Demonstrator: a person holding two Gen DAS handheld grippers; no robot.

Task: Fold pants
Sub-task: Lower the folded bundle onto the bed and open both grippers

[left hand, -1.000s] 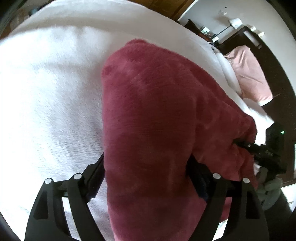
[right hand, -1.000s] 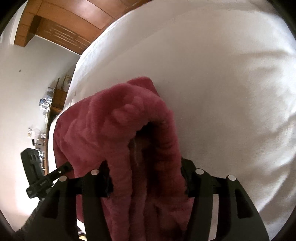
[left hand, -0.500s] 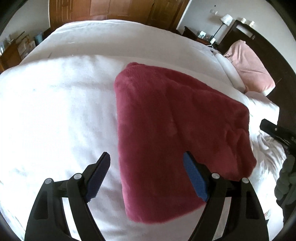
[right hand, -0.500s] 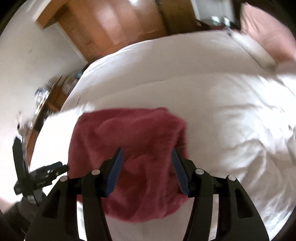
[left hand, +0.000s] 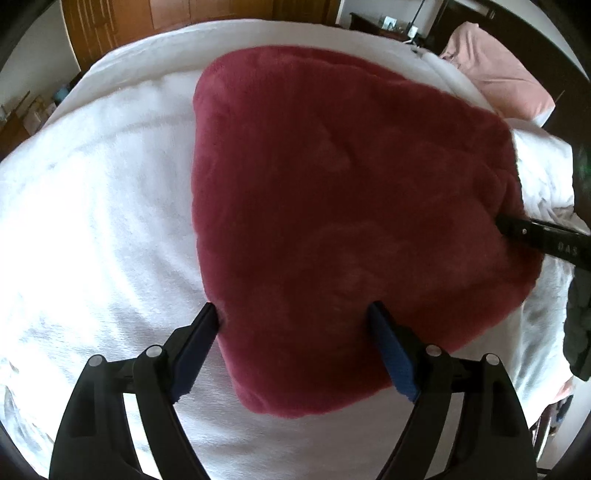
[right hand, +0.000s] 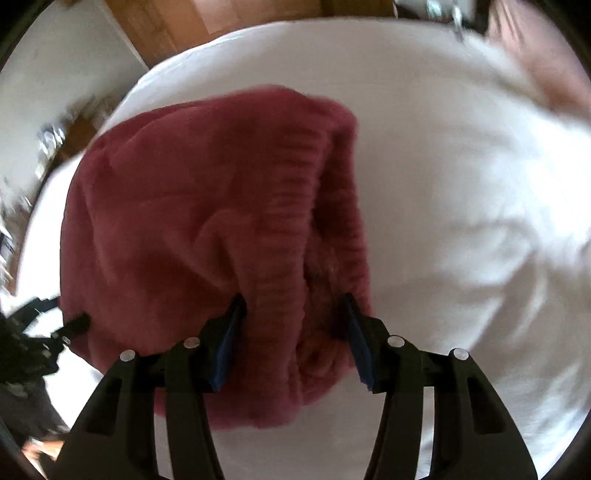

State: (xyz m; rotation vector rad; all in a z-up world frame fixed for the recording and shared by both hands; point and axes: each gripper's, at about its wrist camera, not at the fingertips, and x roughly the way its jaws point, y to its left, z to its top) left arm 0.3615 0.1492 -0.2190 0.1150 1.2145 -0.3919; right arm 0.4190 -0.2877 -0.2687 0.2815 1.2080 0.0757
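Observation:
Fuzzy dark red pants (left hand: 332,206) lie folded flat on the white bed (left hand: 92,221). My left gripper (left hand: 295,314) hovers over their near left corner. Its jaws are opening, the fabric lies between them, and the blue pads (left hand: 391,362) stand clear of it. In the right wrist view the pants (right hand: 184,221) show a ribbed waistband (right hand: 288,229). My right gripper (right hand: 291,306) straddles that waistband end, open, with its blue pads bare. One right gripper finger (left hand: 524,229) rests at the pants' right edge. The left gripper's tip (right hand: 75,321) shows at the far left.
A pink pillow (left hand: 498,77) lies against a dark headboard (left hand: 561,48) at the upper right. Wooden wardrobe doors (left hand: 184,14) stand beyond the bed's far edge. A dark green sleeve (left hand: 580,314) is at the right. White bedding (right hand: 461,184) spreads right of the pants.
A second ago both grippers were shut on the lifted pants. They let go, the pants dropped flat on the bed, and both grippers came back low over the edges.

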